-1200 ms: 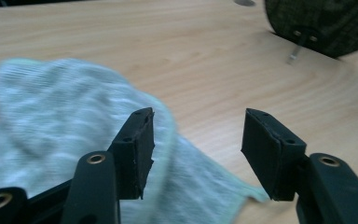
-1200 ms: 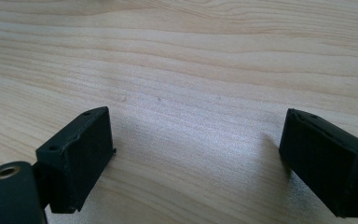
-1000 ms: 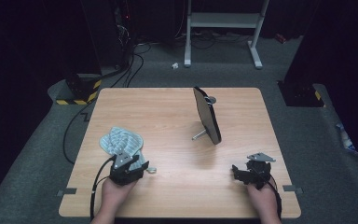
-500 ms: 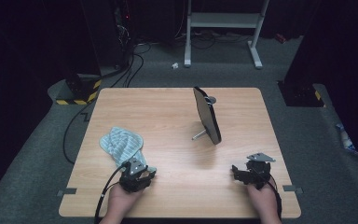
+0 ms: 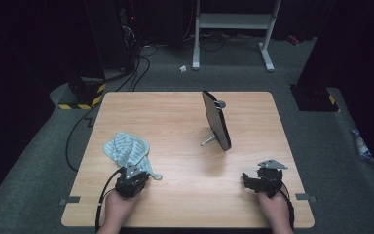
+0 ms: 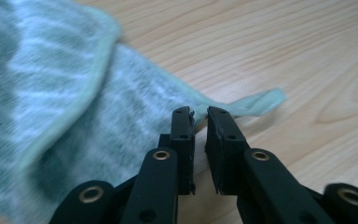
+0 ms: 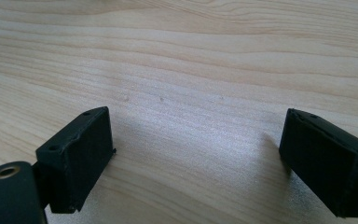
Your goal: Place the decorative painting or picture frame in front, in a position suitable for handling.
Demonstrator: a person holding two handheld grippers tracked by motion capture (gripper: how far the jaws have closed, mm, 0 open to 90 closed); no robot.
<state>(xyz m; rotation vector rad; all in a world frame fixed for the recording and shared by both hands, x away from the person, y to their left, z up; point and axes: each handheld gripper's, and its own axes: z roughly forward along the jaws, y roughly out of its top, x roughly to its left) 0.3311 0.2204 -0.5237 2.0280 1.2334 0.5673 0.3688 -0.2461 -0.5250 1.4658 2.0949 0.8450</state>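
Observation:
A pale green striped cloth (image 5: 125, 148) lies crumpled on the left part of the wooden table (image 5: 175, 122). My left gripper (image 5: 136, 171) is at the cloth's near corner. In the left gripper view the jaws have just been closing and now pinch the cloth's (image 6: 51, 93) hem, so the left gripper (image 6: 200, 114) is shut on it. My right gripper (image 5: 248, 176) rests near the table's front right. Its jaws stand wide apart over bare wood, with nothing between them in the right gripper view (image 7: 196, 144).
A dark oval mirror (image 5: 216, 122) on a small stand is upright at the middle of the table, edge-on to me. A cable (image 5: 104, 195) trails from the left gripper over the near edge. Dark floor and a white frame (image 5: 233, 22) lie beyond the table.
The left gripper has sunk a little at the cloth's near corner and its jaws have shut on the hem. The right gripper has stayed where it was.

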